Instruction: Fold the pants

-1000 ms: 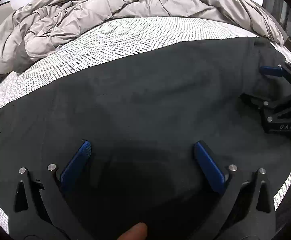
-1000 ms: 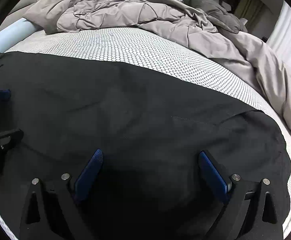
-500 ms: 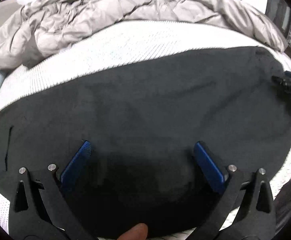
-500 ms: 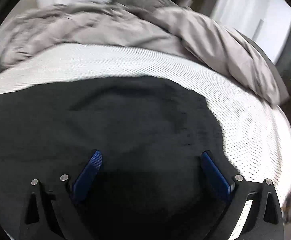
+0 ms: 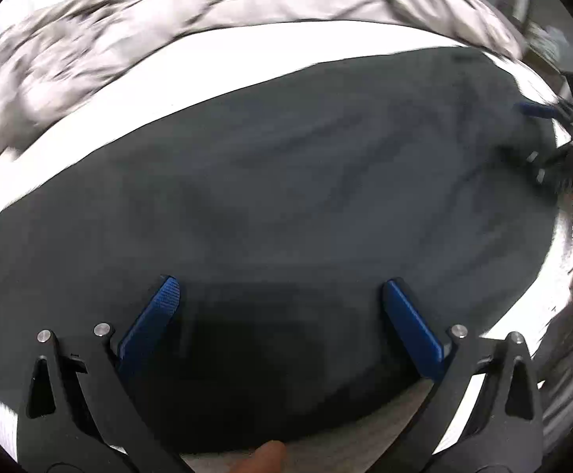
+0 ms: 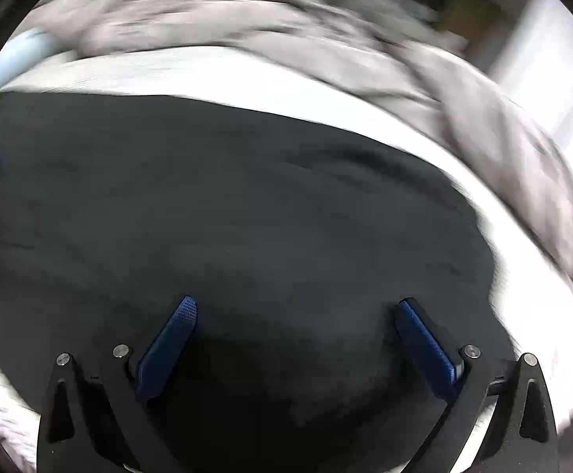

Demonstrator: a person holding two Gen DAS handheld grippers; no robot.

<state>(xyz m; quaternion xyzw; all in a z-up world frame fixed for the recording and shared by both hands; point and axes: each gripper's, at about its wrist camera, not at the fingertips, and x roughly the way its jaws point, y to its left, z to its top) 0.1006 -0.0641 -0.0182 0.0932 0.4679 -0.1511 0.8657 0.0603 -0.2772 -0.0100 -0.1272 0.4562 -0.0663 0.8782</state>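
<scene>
The right gripper (image 6: 296,315) has swung back left over the black pants (image 6: 247,216); both it and the left gripper (image 5: 278,295) gape empty (blur probably hides creases).

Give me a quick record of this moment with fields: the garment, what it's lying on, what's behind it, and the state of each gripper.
garment: dark pants, spread flat, with mild wrinkles
surface: white patterned mattress
behind: rumpled grey comforter along the mattress's far side
left gripper: open, jaws wide apart over the pants, nothing held
right gripper: open, jaws wide apart over the pants, nothing held
image quality: both views motion-blurred
fold progress: no fold visible yet
</scene>
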